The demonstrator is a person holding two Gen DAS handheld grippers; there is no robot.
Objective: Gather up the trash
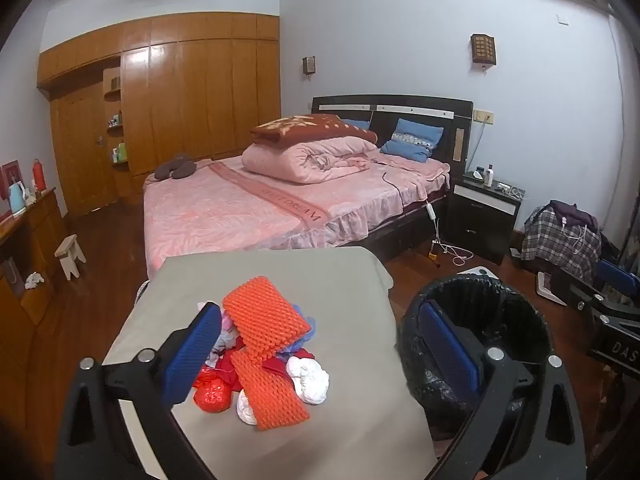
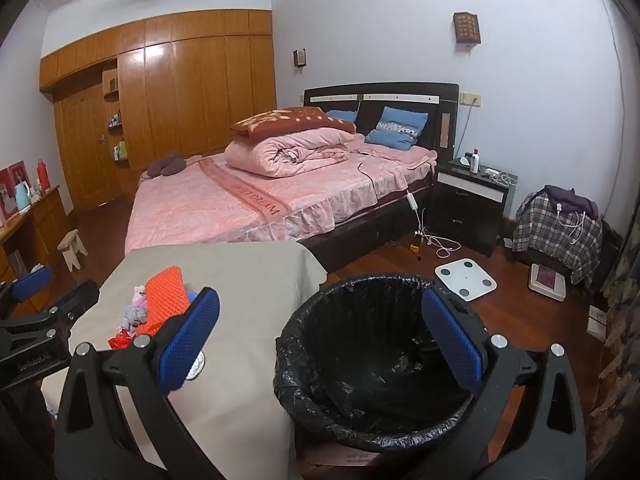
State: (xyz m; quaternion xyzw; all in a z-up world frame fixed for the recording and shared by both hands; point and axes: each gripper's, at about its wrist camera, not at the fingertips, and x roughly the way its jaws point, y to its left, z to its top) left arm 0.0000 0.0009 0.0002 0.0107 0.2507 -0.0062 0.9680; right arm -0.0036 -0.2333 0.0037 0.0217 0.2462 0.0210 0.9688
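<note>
Trash (image 1: 264, 356) heaps beside the black-lined bin (image 2: 372, 364); both tongs (image 1: 320, 356) (image 2: 320, 336) spread wide

Both wrist cams fwd-down; shared bin (image 1: 472, 344), bed (image 2: 248, 200)

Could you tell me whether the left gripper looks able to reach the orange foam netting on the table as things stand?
Probably yes: the left gripper is open and empty, the orange foam netting lies uncovered on top of the trash pile, directly ahead between its fingers.
</note>
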